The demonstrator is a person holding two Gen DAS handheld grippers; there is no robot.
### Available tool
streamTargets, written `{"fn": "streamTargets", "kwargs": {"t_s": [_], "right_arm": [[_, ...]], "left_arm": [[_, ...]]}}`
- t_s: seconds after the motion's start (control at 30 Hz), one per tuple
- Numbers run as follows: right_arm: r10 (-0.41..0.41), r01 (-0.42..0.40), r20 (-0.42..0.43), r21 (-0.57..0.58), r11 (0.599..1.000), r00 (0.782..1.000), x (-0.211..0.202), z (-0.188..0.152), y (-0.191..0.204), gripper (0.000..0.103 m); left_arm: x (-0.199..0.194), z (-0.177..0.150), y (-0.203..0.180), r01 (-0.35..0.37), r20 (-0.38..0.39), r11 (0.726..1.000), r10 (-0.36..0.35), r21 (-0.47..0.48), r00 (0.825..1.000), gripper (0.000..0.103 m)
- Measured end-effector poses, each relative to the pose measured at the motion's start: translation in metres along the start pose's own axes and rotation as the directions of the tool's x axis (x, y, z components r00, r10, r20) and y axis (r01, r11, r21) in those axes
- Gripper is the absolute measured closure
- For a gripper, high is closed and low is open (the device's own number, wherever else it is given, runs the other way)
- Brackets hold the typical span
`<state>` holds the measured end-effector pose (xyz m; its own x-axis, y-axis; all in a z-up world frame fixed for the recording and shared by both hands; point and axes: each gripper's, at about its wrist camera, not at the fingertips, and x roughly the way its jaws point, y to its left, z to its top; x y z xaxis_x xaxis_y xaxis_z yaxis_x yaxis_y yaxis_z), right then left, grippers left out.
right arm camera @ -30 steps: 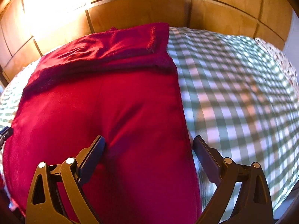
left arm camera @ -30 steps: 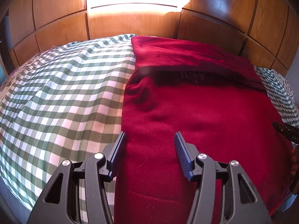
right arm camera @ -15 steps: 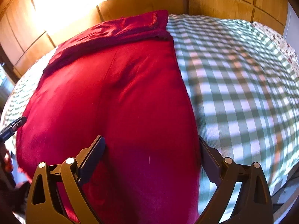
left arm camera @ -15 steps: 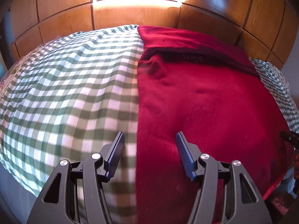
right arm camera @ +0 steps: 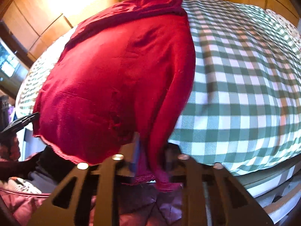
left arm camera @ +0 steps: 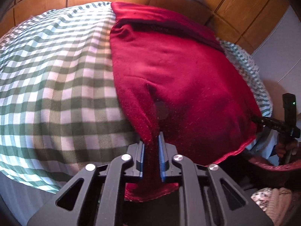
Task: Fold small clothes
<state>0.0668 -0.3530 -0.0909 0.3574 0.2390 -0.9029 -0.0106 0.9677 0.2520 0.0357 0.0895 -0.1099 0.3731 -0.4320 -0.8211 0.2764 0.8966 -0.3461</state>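
The red garment lies flat on the bed's green-checked cover, filling the centre-right of the left wrist view and the centre-left of the right wrist view, its far end already doubled over near the wooden headboard.

Both tools have just been closing on its near hem. The left tool now pinches a bunched ridge of red cloth low in the frame. The right tool is blurred, but the hem is gathered between its jaws too.

With both near corners held, the fold will likely go best if the two tools rise together, keep the hem taut between them, and carry it evenly toward the headboard end so the edges line up. Uneven lifting would skew the crease; a thin pinch may slip.

No containers are visible; loose clothing sits at the lower frame corners.
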Motion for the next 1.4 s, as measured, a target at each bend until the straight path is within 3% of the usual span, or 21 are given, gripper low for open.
{"fn": "streamTargets", "kwargs": {"t_s": [0.1,0.23,0.4,0.47,0.53,0.57,0.6,0.67,0.7,0.73,0.8,0.93,1.07,1.17,1.23,1.27,1.3,1.37,1.4], "right_arm": [[0.08,-0.083,0.059,0.042,0.996,0.995,-0.016,0.016,-0.003,0.088],[0.155,-0.169,0.163,0.077,0.983,0.974,-0.027,0.051,-0.004,0.088],[0.143,-0.181,0.228,0.157,0.971,0.963,-0.008,0.11,-0.022,0.092],[0.128,-0.174,0.236,0.183,0.968,0.963,0.002,0.132,-0.029,0.092],[0.094,-0.142,0.244,0.187,0.972,0.965,0.01,0.155,-0.035,0.092],[0.089,-0.137,0.246,0.183,0.974,0.965,0.014,0.164,-0.036,0.092],[0.091,-0.139,0.249,0.184,0.973,0.964,0.015,0.171,-0.039,0.092],[0.108,-0.167,0.267,0.21,0.963,0.958,0.017,0.18,-0.046,0.075],[0.109,-0.18,0.285,0.235,0.955,0.952,0.016,0.183,-0.051,0.033],[0.1,-0.188,0.314,0.264,0.946,0.944,0.012,0.183,-0.057,0.007],[0.095,-0.203,0.345,0.289,0.936,0.934,0.003,0.176,-0.065,0.008],[0.07,-0.173,0.319,0.308,0.936,0.945,-0.005,0.153,-0.076,0.008],[0.029,-0.087,0.26,0.216,0.972,0.965,-0.001,0.118,-0.065,0.008],[-0.031,0.002,0.238,0.122,0.993,0.971,0.014,0.112,-0.045,0.008],[-0.065,0.045,0.24,0.089,0.995,0.969,0.025,0.116,-0.038,0.022],[-0.073,0.056,0.233,0.079,0.995,0.97,0.033,0.12,-0.036,0.03],[-0.069,0.055,0.216,0.069,0.996,0.974,0.042,0.125,-0.033,0.045],[-0.082,0.071,0.21,0.061,0.996,0.974,0.046,0.131,-0.03,0.058],[-0.069,0.057,0.202,0.066,0.996,0.977,0.044,0.131,-0.029,0.072]], "left_arm": [[-0.017,0.018,0.007,0.117,0.079,0.991,-0.112,-0.059,0.991,0.093],[-0.024,0.058,0.016,0.186,0.174,0.975,-0.164,-0.119,0.971,0.093],[0.001,0.112,0.019,0.139,0.193,0.977,-0.108,-0.16,0.975,0.093],[0.011,0.136,0.024,0.057,0.211,0.978,-0.013,-0.203,0.977,0.096],[0.019,0.16,0.03,0.032,0.23,0.974,0.021,-0.224,0.973,0.095],[0.02,0.167,0.038,0.035,0.234,0.967,0.026,-0.252,0.972,0.085],[0.022,0.173,0.044,0.041,0.235,0.957,0.029,-0.286,0.972,0.062],[0.021,0.178,0.055,0.024,0.25,0.943,0.064,-0.332,0.966,0.056],[0.019,0.177,0.057,0.02,0.253,0.944,0.067,-0.328,0.965,0.052],[0.017,0.174,0.06,0.026,0.251,0.946,0.059,-0.323,0.966,0.05],[0.01,0.16,0.067,0.047,0.262,0.944,0.043,-0.326,0.964,0.04],[0.006,0.122,0.075,0.099,0.256,0.953,-0.023,-0.288,0.966,0.033],[0.02,0.094,0.072,0.077,0.192,0.97,-0.032,-0.232,0.981,0.03],[0.035,0.092,0.062,0.09,0.163,0.975,-0.057,-0.204,0.985,0.032],[0.043,0.096,0.052,0.094,0.157,0.98,-0.067,-0.173,0.985,0.042],[0.048,0.098,0.049,0.094,0.15,0.981,-0.068,-0.168,0.986,0.056],[0.052,0.1,0.048,0.084,0.135,0.981,-0.061,-0.174,0.989,0.067],[0.055,0.103,0.046,0.05,0.131,0.985,-0.029,-0.166,0.991,0.081],[0.053,0.102,0.044,0.044,0.13,0.987,-0.024,-0.157,0.991,0.086]]}}
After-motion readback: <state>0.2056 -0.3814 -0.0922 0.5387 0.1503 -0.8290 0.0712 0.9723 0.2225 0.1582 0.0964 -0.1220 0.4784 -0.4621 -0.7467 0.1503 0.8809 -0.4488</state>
